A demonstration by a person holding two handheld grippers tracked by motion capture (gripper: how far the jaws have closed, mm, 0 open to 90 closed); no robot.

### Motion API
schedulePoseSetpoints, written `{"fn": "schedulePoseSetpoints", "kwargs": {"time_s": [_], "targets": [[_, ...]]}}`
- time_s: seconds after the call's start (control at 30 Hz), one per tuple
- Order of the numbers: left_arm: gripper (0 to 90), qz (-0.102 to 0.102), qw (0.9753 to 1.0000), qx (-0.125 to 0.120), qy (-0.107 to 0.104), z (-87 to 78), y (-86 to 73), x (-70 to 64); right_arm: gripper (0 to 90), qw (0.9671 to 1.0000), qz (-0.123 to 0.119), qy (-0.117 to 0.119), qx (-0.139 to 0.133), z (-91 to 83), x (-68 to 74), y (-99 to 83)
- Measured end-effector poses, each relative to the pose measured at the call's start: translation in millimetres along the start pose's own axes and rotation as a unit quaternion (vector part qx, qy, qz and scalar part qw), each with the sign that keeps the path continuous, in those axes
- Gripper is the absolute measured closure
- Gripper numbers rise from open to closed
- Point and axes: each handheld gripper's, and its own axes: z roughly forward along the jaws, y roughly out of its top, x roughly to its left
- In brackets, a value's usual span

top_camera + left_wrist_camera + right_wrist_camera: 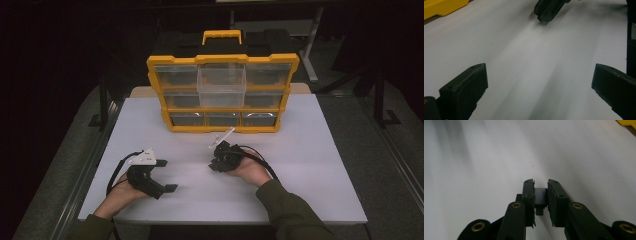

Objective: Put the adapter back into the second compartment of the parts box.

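Right now, near me: both my hands rest on the bare white tabletop [300,165], well short of the cabinet.
Left tongs [165,176]: jaws spread wide, holding nothing; in the left gripper view they frame only bare table, with the other tool's black nose ahead.
Right tongs [541,182]: jaws drawn narrow, nearly together, with nothing between them but the tool's own dark block at the root.
Farther off: yellow plastic drawer cabinet with clear drawers [222,92] stands upright at the table's far edge, carry handle on top.
Its middle part: clear plastic drawer in the upper middle [222,85] juts out toward me, standing proud of its neighbours; I cannot tell whether anything lies inside.
Progress, as I judge it: neither tool touches the cabinet; pushing that drawer home looks left to do.
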Motion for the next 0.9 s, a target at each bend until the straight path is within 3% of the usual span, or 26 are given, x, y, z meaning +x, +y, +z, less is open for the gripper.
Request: {"fn": "schedulePoseSetpoints", "kwargs": {"time_s": [0.33,0.9], "targets": [[0.0,0.0,1.0,0.0,0.0,-0.1,-0.2,0.3,75.5,1.0,0.002,0.0,-0.006,-18.1,-3.0,-3.4],[0.0,0.001,1.0,-0.002,-0.001,-0.6,-0.3,-0.8,75.5,1.0,0.002,0.001,0.006,-48.0,-9.6,-13.9]]}}
